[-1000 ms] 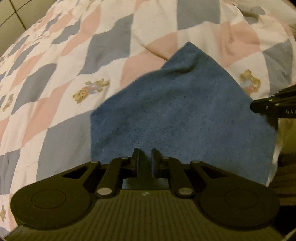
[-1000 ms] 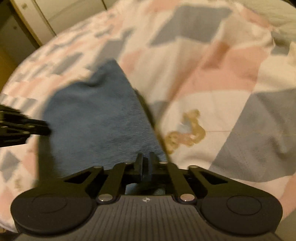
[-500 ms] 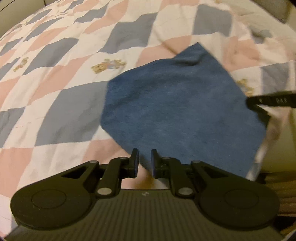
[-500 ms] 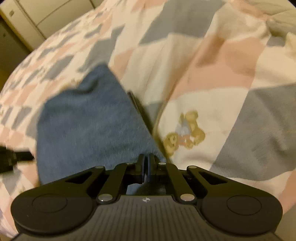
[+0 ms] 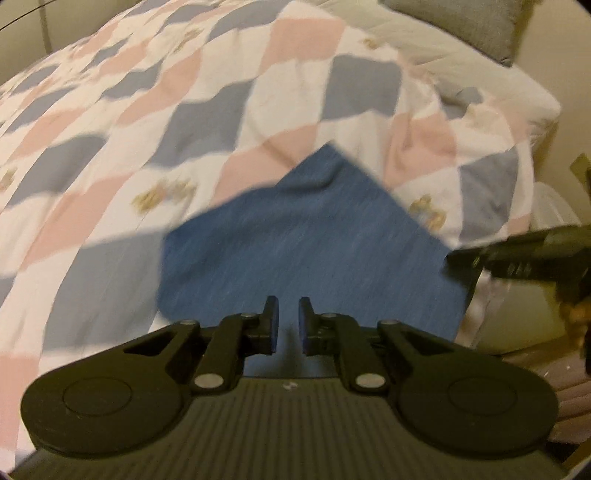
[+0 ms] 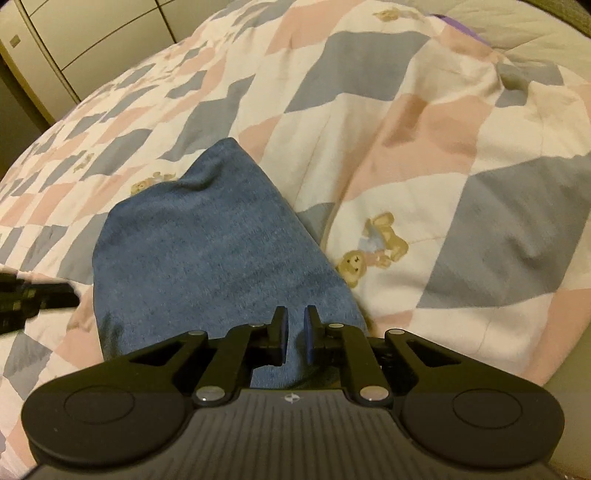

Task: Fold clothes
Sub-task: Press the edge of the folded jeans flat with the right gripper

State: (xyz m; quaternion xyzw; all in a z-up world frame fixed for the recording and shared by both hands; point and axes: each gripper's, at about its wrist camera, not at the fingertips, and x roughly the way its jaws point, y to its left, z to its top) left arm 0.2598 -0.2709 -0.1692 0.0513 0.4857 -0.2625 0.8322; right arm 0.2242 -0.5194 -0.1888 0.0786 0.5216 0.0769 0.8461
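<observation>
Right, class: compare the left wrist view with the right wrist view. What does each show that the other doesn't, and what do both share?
Only the left wrist view shows a grey pillow at the head of the bed. Only the right wrist view shows pale cabinet doors beyond the bed, and a sharp teddy bear print. Both share the blue cloth lying on the checked quilt, with the left gripper and right gripper each slightly open, holding nothing.

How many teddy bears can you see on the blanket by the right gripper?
2. One teddy bear lies right of the blue cloth; another bear peeks out at its far edge. Fainter ones farther off are too blurry to count.
</observation>
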